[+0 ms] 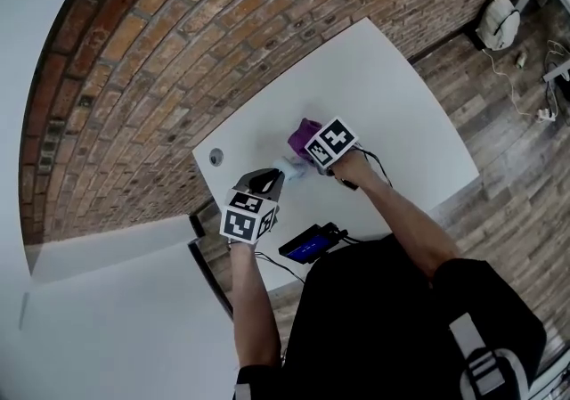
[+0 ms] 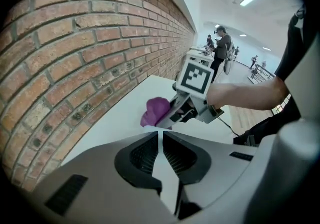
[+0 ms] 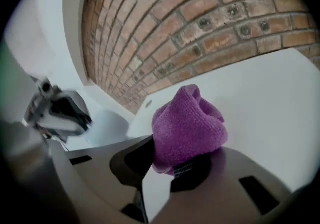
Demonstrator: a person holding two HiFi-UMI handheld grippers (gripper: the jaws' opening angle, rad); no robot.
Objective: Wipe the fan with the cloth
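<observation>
A purple cloth [image 1: 304,132] [image 3: 187,123] is bunched in my right gripper [image 1: 317,154] [image 3: 167,164], which is shut on it low over the white table [image 1: 383,95]. A small pale blue fan [image 1: 290,167] sits just in front of my left gripper [image 1: 265,183] [image 2: 161,139]. The left jaws stand nearly together, with a thin pale part of the fan [image 2: 156,129] between them. In the left gripper view the right gripper [image 2: 172,114] holds the cloth [image 2: 156,111] close beyond the fan. Most of the fan is hidden by the grippers.
A brick wall [image 1: 178,51] runs along the table's far side. A round cable hole [image 1: 215,156] lies near the table's left corner. A black device with a blue screen [image 1: 308,243] hangs by the near edge. People [image 2: 220,43] stand far off.
</observation>
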